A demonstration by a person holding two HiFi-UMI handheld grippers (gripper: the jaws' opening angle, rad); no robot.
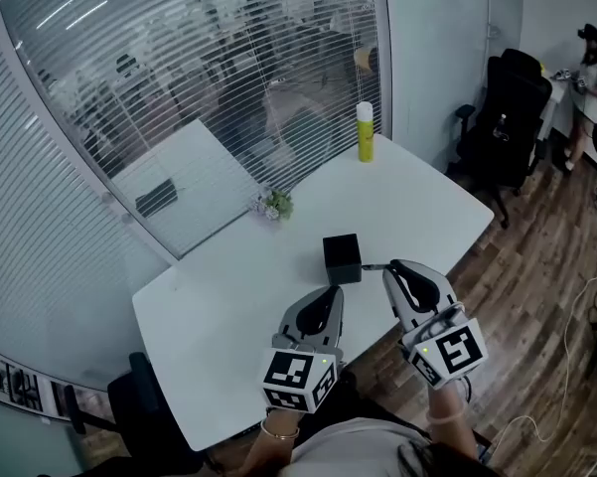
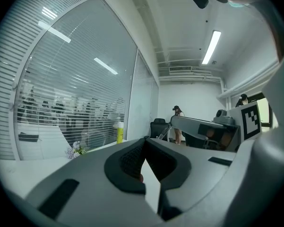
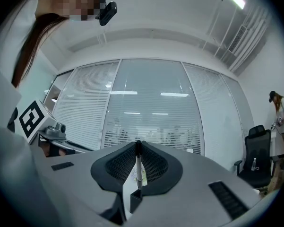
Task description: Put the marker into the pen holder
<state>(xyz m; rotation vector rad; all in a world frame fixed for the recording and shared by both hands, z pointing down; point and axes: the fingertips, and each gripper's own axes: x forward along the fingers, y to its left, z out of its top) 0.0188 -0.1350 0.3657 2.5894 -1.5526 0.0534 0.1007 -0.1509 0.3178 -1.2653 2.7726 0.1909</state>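
Gripping one marker [image 3: 138, 167] between its closed jaws, the right gripper [image 1: 390, 270] hangs just beside the single black pen holder [image 1: 342, 258]. The marker seems to point toward the holder, not yet inside it. The left gripper [image 1: 334, 293] has its jaws pressed together on nothing. One yellow bottle [image 1: 365, 132] and one small plant [image 1: 274, 205] stand on the white table [image 1: 219, 306] beside blind-covered glass walls. One black chair [image 1: 507, 102] and one person [image 1: 591, 78] are on the wood floor.
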